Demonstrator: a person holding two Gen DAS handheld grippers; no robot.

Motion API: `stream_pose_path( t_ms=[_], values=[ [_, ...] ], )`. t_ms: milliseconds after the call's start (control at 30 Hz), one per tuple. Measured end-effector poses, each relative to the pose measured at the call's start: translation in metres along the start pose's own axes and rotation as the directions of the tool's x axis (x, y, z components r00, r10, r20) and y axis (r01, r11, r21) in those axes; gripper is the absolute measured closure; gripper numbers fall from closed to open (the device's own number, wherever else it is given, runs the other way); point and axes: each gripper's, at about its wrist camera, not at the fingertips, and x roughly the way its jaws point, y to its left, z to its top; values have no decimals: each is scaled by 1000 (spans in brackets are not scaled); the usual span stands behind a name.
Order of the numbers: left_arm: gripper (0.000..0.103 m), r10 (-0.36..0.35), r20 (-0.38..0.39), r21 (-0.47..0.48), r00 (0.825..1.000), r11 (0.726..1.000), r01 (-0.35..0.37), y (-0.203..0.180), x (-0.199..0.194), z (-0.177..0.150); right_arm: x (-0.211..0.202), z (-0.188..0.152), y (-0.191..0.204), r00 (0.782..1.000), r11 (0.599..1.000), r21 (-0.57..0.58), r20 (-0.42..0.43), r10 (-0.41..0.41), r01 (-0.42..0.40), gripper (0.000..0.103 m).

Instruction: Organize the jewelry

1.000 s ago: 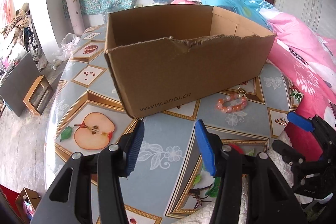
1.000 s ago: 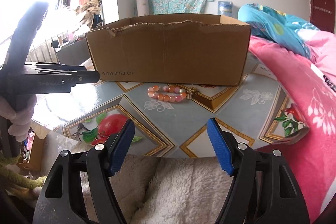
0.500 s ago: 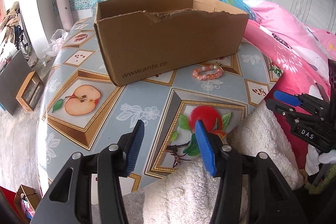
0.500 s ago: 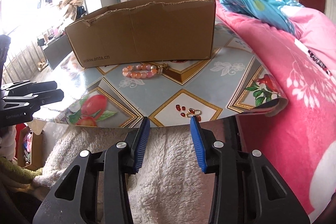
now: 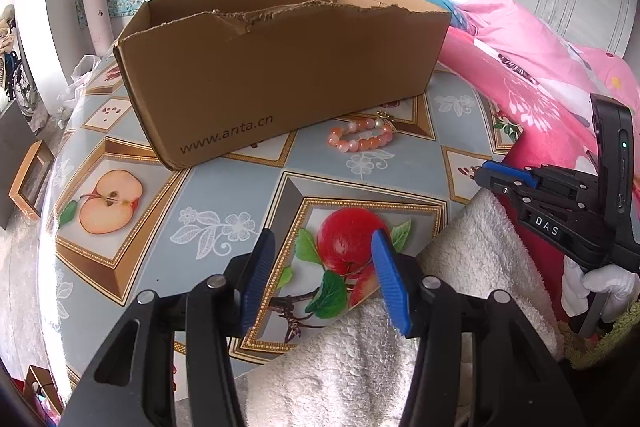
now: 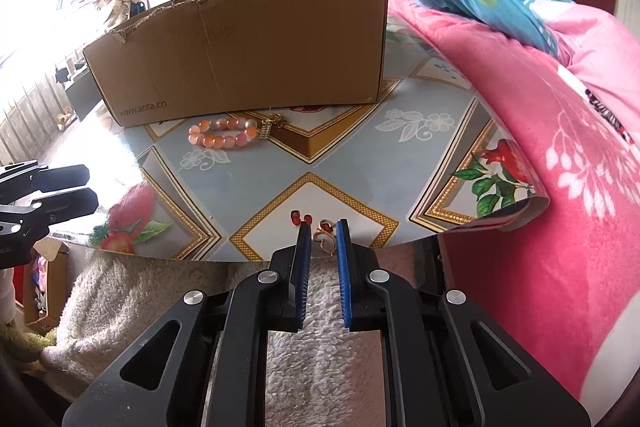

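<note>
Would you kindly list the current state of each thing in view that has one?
Brown cardboard box: open-topped, upright on table.
Orange-pink beaded bracelet: lying flat beside box.
Small gold ring-like piece: on table edge, between right claw's pads.
Right claw: just been closing, nearly shut around gold piece.
Left claw: half open, empty.
</note>
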Motion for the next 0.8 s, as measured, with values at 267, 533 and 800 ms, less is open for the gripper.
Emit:
stream_pose_path(
  t_ms=[267,533,800],
  values=[
    [54,-8,-5,7,1000,1000,8,-2,5,4,4,4,1,1000,1000,-17,2,14,-14,98],
    [54,-3,3,-11,1000,1000,3,3,4,3,13,15,10,995,995,-24,-13,96,-96,99],
    [54,18,23,-56,1000,998,-17,17,-4,-3,29,26,56,977,972,-94,-23,214,-215,99]
  ],
)
